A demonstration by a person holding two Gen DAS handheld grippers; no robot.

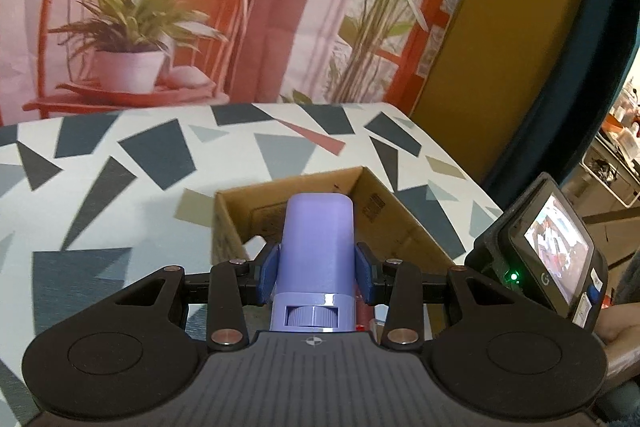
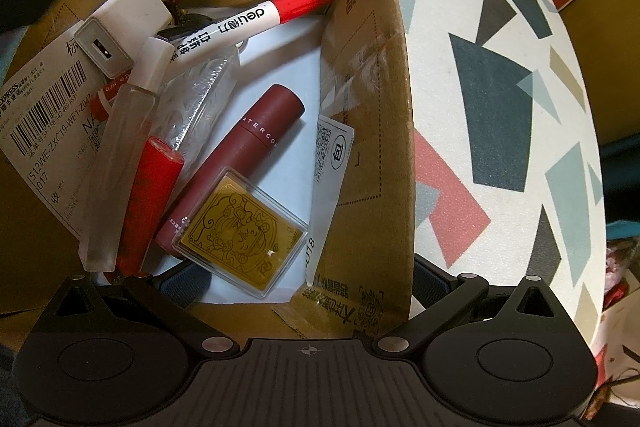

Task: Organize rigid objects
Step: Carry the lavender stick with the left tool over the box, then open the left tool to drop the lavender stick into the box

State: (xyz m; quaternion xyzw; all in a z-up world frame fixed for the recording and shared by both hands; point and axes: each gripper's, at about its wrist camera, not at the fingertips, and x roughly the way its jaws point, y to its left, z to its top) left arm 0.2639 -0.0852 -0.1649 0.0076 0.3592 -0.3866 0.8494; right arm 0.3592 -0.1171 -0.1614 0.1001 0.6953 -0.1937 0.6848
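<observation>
Patterned with grey, dark and red shards, the tabletop [image 1: 120,187] carries an open cardboard box [image 1: 394,223] near its far right corner, against a printed backdrop of a chair and potted plants. Between my left gripper [image 1: 316,269] pads I hold a lilac cylinder [image 1: 318,247], pinched at its sides, pointing toward the box and not yet over the opening.

From my right wrist view, looking straight down, the box already holds a good haul: a red-capped marker [image 2: 256,21], a dark red tube [image 2: 244,155], a red stick [image 2: 146,199], a frosted clear vial [image 2: 120,155], a white adapter [image 2: 120,23] and a gold card in a clear case [image 2: 240,239]. My right gripper [image 2: 308,279] straddles the box's near right wall, one finger inside and one outside, jaws wide, gripping nothing that I can see.

I judge the sorting mostly done; this cylinder still needs dropping in. Whether more items wait off-frame I cannot tell.
</observation>
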